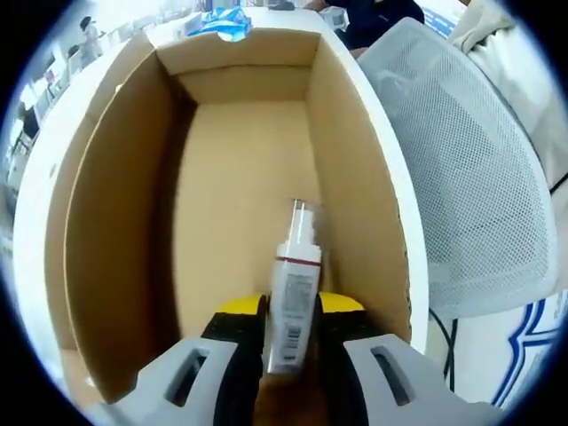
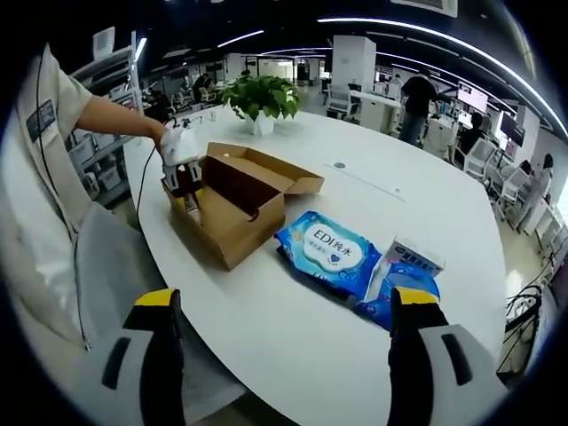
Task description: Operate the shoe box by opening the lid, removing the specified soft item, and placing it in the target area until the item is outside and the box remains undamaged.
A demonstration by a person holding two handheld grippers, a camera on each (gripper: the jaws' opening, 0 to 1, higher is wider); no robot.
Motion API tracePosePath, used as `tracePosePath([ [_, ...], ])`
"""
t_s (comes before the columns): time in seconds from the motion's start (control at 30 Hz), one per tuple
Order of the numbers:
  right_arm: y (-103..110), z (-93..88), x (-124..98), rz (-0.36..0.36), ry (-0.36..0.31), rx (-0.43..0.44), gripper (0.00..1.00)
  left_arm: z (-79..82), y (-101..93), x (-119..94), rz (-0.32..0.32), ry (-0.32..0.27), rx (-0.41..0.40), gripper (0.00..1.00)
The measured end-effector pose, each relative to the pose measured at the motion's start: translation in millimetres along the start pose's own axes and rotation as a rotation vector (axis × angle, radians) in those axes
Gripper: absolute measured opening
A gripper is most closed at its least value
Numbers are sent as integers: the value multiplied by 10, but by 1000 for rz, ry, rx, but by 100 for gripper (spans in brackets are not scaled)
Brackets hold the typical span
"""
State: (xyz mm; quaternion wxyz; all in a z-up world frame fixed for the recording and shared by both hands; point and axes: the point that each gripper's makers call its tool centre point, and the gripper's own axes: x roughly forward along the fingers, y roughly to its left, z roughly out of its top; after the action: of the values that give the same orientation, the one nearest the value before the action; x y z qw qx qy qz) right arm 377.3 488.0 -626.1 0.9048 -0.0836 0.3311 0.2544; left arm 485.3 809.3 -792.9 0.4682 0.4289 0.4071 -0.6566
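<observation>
The left gripper (image 1: 291, 333) is showing two black jaws capped with yellow tips, rising out of pale grey moulded housings, each bearing a dark slanted slot. The right gripper (image 2: 288, 306) is showing the same build: black jaws with yellow ends, grey shells and dark oblong slots. The person is wearing a short-sleeved beige shirt (image 2: 49, 191) with a small dark rectangular patch on the sleeve, and a thin black cable (image 2: 142, 191) is hanging beside the white gripper body.

Open-plan office: ceiling strip lights (image 2: 399, 27), desks (image 2: 377, 99), round white table (image 2: 266, 337).
</observation>
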Motion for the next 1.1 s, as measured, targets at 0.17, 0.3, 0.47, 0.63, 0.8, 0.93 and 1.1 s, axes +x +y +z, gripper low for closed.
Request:
tracePosePath([
  [0.17,5,21,-3,0,-10,1,91,7,37,41,43,-3,30,20],
  [0.3,19,43,-6,2,-22,3,91,40,78,36,73,-19,27,19],
  [0.47,70,90,-7,18,-52,20,89,55,95,25,97,-24,8,18],
  [0.63,116,139,-2,36,-75,22,86,118,113,-72,88,-39,-68,18],
  [0.8,155,178,16,50,-92,19,84,234,172,-223,116,-77,-76,18],
  [0.93,192,213,37,60,-106,14,83,319,183,-319,123,-114,-88,18],
  [1.1,257,270,84,80,-124,3,81,442,135,-405,130,-160,-102,18],
])
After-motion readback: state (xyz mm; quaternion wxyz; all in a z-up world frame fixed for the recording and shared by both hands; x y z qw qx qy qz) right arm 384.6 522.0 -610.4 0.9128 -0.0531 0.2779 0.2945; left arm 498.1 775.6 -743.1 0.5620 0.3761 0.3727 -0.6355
